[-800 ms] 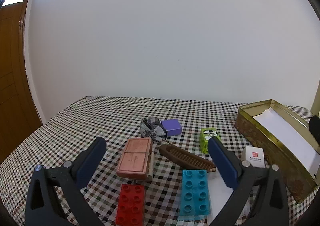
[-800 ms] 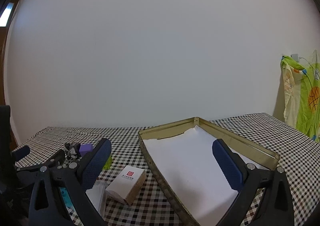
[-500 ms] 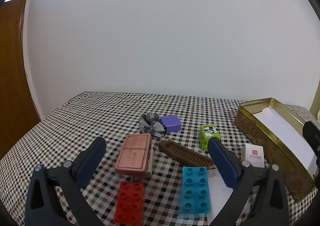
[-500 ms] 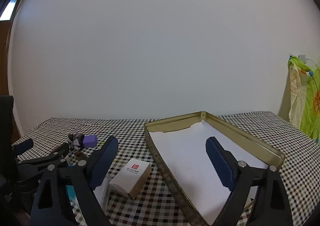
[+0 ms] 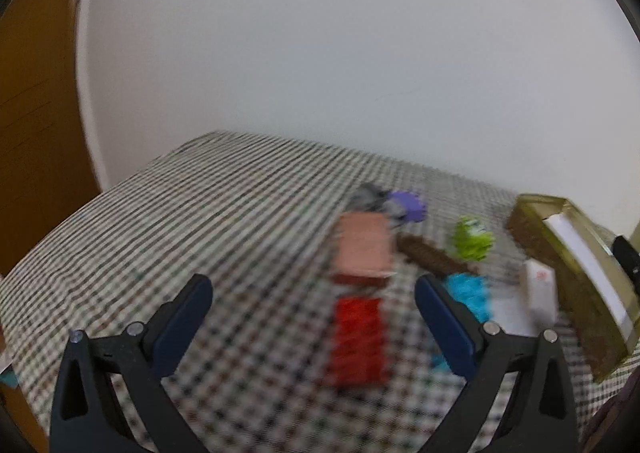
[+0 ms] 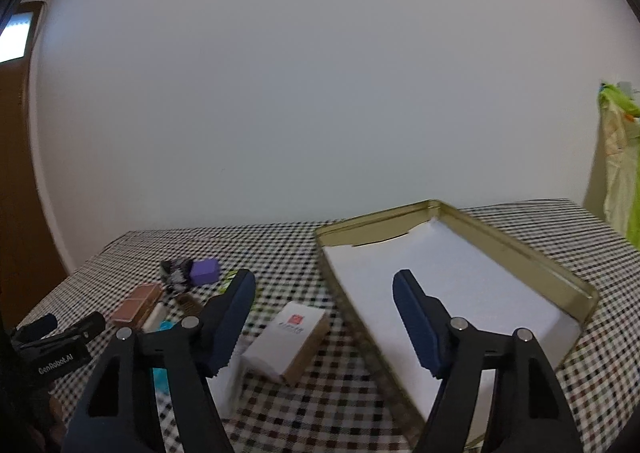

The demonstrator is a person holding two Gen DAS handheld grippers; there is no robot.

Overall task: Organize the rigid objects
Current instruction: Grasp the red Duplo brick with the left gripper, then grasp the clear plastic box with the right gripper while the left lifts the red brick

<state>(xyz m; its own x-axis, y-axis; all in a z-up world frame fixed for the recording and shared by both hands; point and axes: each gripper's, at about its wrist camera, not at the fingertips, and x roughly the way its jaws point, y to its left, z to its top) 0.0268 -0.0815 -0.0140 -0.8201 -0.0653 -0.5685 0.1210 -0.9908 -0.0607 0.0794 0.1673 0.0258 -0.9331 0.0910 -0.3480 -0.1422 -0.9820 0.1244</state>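
Note:
The left wrist view is blurred by motion. My left gripper hangs open over the checked cloth, empty. Ahead of it lie a red brick, a pink block, a blue brick, a brown comb, a green block and a purple block. My right gripper is open with narrowed jaws and holds nothing. Below it sit a small white box and the gold tin, lined with white paper.
A grey crumpled item lies by the purple block. The other gripper's black body shows at the left. A brown door stands left of the table; a green cloth hangs at the right.
The left gripper's view has swung left, so the objects now sit to the right of centre. The right gripper's jaws have narrowed and its view has turned left toward the white box.

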